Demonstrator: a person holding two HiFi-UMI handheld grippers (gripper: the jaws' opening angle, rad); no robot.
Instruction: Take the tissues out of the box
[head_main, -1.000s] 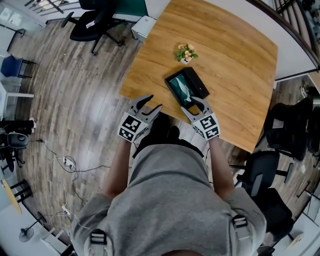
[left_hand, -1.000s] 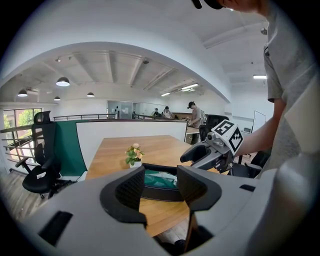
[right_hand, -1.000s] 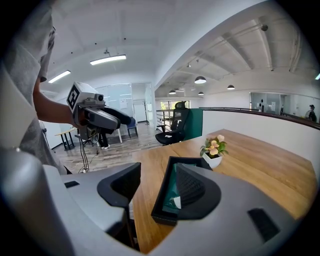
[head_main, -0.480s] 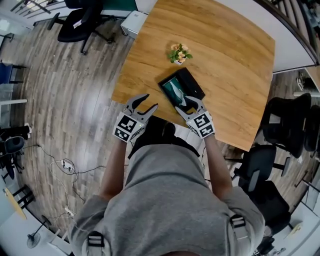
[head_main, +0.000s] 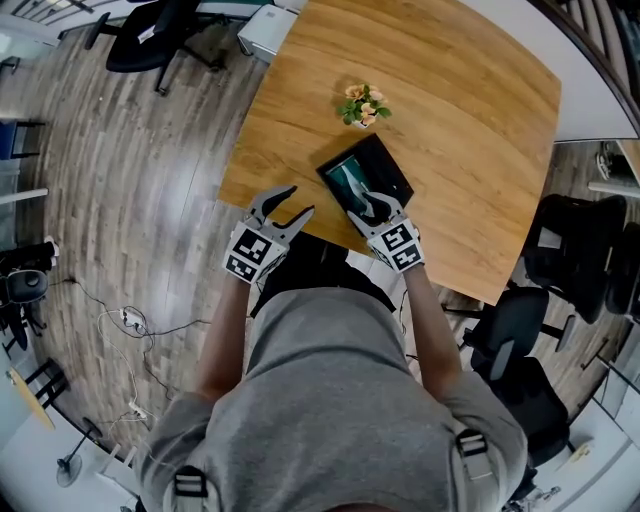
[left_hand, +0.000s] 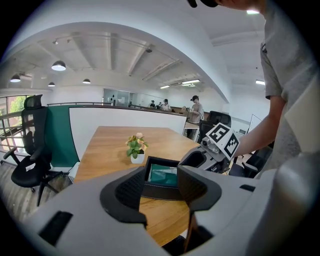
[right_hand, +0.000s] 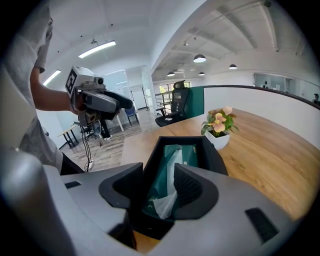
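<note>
A black open box (head_main: 392, 170) lies on the wooden table (head_main: 470, 110), holding a green tissue pack (head_main: 352, 180). My right gripper (head_main: 373, 206) hangs over the box's near end. In the right gripper view, a white tissue (right_hand: 165, 204) pokes up from the pack (right_hand: 172, 160) between the jaws of that gripper (right_hand: 159, 187), which have just been closing but stand apart from it. My left gripper (head_main: 293, 203) is open and empty at the table's near edge, left of the box (left_hand: 159, 160).
A small potted plant (head_main: 363, 105) stands just beyond the box. Office chairs (head_main: 150, 40) (head_main: 580, 250) surround the table, and cables (head_main: 130, 320) lie on the wooden floor to the left. A white bin (head_main: 262, 30) sits by the far-left table corner.
Both grippers have sunk lower. The right one has come in over the box's near end, and its jaws look slightly narrower. The left has edged toward the table edge.
</note>
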